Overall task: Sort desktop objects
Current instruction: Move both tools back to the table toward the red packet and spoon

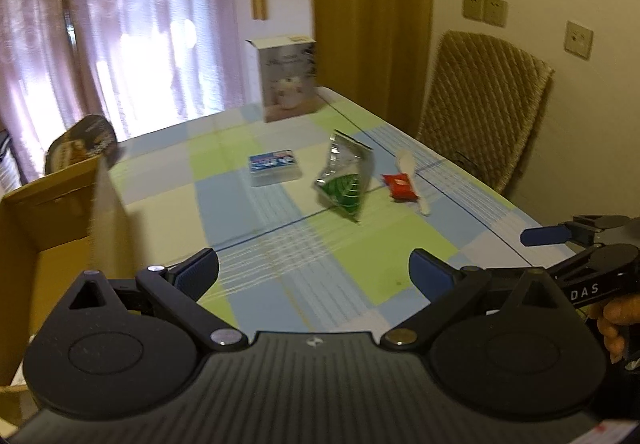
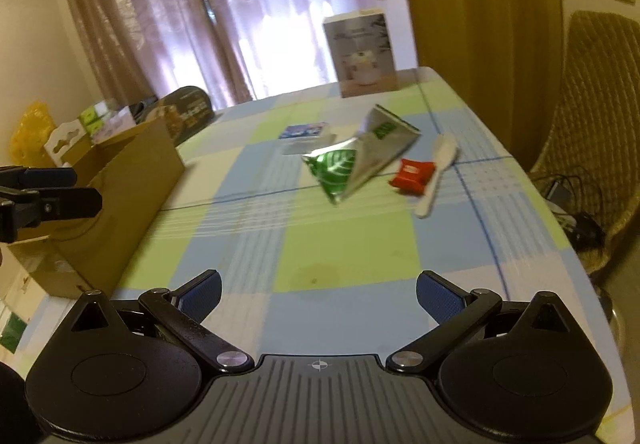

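- Checked blue-and-green cloth covers the table (image 1: 280,284); pale curtains hang behind it, a wicker chair (image 1: 484,104) stands at its right side, and an open cardboard box (image 1: 52,220) sits at its left edge.
- Loose things lie mid-table, ahead of both tools: a flat blue-topped pack (image 1: 273,167); a crumpled silver-and-green foil pouch (image 1: 345,178) to its right; a small red packet (image 1: 401,186) beyond that, touching or just beside a white plastic spoon (image 1: 414,180); a tall printed carton (image 1: 289,78) stands upright at the far end.
- The spoon's long axis runs roughly near-to-far, its handle end towards the tools; the pouch lies slanted, green end nearest.
- The pouch sits nearly dead ahead in both views; packet and spoon lie right of it, so the right gripper (image 2: 318,296) looks the nearer for those; the left gripper (image 1: 314,272) is beside the cardboard box.
- Both grippers hover over the near table, well apart from every object; each has its jaws spread wide, holding and touching nothing.
- Judging by this, sorting of these items is not yet begun.
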The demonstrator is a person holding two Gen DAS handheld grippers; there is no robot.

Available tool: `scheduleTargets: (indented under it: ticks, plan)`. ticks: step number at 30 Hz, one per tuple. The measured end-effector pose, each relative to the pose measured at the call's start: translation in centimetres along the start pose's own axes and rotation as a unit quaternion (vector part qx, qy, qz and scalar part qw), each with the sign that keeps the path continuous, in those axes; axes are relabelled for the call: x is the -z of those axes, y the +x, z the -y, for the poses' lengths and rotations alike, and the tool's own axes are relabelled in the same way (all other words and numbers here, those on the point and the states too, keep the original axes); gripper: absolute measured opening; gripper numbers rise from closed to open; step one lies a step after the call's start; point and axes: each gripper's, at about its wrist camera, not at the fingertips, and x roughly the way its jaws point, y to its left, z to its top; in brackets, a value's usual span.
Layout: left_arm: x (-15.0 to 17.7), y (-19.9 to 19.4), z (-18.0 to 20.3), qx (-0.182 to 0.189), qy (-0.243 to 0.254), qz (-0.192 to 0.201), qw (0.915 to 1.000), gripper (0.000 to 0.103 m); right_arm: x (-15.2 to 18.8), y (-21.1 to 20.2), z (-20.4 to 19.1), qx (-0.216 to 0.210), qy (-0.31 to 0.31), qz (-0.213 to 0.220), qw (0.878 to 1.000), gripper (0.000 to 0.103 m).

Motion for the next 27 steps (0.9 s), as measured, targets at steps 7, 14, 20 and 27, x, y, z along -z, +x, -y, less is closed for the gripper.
scheduleTargets:
  ticks: [7,14,20,27]
  plan:
    - [-0.5,2.8,2.2,0.019,0.024,-0.022,0.9993,0.100,-0.4,0.6,2.8,0.017,0.016,0.003,1.000,0.101]
    - [-1.2,6.4,4.1,0.034,0.047,-0.037,0.9976,0.100,-1.8,1.9,5.7,0.044,0.010,0.008,0.999,0.100]
    - [-1.7,10.7,5.6,0.048,0.055,-0.048,0.9961,0.099,-3.5,4.1,8.3,0.050,0.000,0.002,0.999,0.086]
    - [-2.3,16.4,6.8,0.055,0.068,-0.059,0.9944,0.097,-5.5,8.3,11.4,0.043,0.001,-0.008,0.999,0.064]
